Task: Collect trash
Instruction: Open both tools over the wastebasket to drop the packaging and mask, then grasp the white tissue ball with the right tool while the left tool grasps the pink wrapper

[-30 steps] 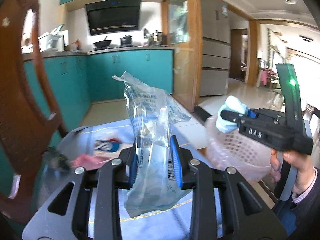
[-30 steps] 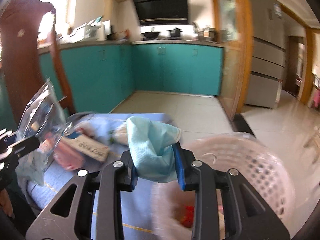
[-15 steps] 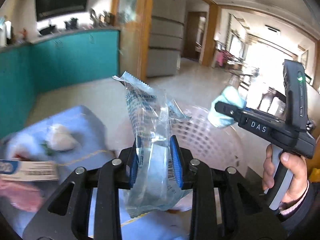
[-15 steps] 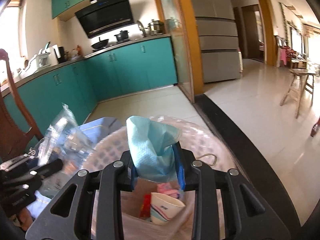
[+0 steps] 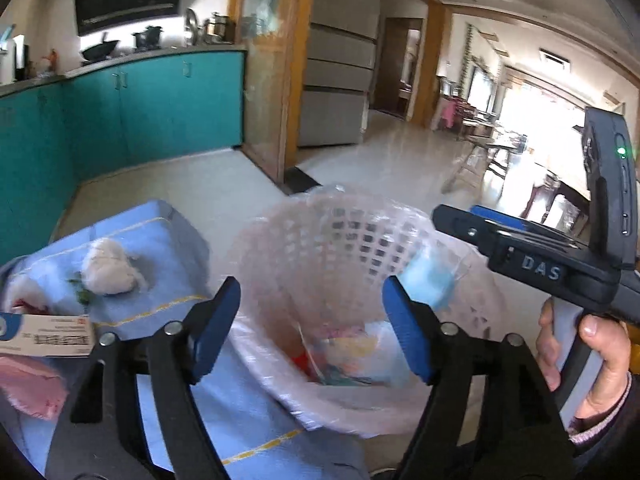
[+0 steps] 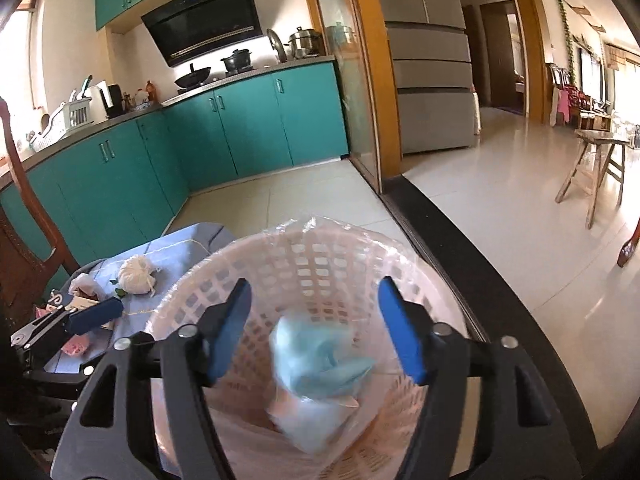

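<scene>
Trash left on the table: we see a white wad [image 5: 107, 267], a card [image 5: 44, 335] and a pink scrap [image 5: 30, 388], all left of our left claw [image 5: 312, 328], the nearer one.
Left claw: spread apart, empty.
Basket [image 5: 352, 232]: holds the blue tissue [image 6: 320, 356].
Right claw [image 6: 314, 330]: spread apart, empty, above the basket.

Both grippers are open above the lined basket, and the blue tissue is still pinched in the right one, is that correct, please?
Not quite. The right gripper is open and empty; the right wrist view shows the blue tissue inside the lined basket. The left gripper is open too.
</scene>
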Action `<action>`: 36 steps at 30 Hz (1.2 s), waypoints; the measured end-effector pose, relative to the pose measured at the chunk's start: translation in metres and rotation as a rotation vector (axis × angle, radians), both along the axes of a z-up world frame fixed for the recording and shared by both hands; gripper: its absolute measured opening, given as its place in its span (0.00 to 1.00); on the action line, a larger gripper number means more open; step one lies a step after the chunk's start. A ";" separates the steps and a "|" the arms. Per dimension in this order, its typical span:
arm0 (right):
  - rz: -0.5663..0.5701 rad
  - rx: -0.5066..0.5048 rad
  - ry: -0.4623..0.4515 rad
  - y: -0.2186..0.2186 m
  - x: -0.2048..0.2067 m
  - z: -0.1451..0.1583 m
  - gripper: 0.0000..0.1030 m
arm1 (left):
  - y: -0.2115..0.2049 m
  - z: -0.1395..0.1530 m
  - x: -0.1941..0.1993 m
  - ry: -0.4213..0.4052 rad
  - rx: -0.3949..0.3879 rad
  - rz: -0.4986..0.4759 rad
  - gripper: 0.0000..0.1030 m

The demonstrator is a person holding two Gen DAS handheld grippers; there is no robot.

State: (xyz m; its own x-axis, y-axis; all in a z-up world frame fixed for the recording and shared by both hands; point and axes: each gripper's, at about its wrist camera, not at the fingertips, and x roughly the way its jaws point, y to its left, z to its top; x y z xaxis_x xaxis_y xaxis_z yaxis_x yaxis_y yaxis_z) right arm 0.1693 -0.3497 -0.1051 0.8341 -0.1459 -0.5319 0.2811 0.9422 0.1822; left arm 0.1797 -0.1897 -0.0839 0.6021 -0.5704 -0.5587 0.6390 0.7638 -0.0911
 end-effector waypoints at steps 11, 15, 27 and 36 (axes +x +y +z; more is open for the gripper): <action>0.144 0.027 -0.016 0.063 0.043 0.011 0.71 | 0.124 0.019 0.029 -0.201 0.102 0.548 0.82; 0.299 0.098 -0.015 0.109 0.079 0.013 0.74 | 0.192 0.029 0.034 -0.185 0.037 0.694 0.85; 0.400 -0.078 0.230 0.234 0.232 -0.057 0.73 | 0.256 -0.003 0.071 0.102 0.027 0.577 0.90; 0.458 -0.001 0.269 0.236 0.224 -0.067 0.40 | 0.236 -0.035 0.081 0.177 0.073 0.492 0.94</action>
State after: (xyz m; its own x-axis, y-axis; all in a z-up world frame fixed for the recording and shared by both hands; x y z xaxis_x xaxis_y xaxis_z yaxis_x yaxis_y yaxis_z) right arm 0.3935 -0.1140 -0.1719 0.6463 0.2009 -0.7361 -0.1230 0.9795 0.1593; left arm 0.2612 0.0459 -0.1192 0.6816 -0.1994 -0.7040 0.1826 0.9781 -0.1002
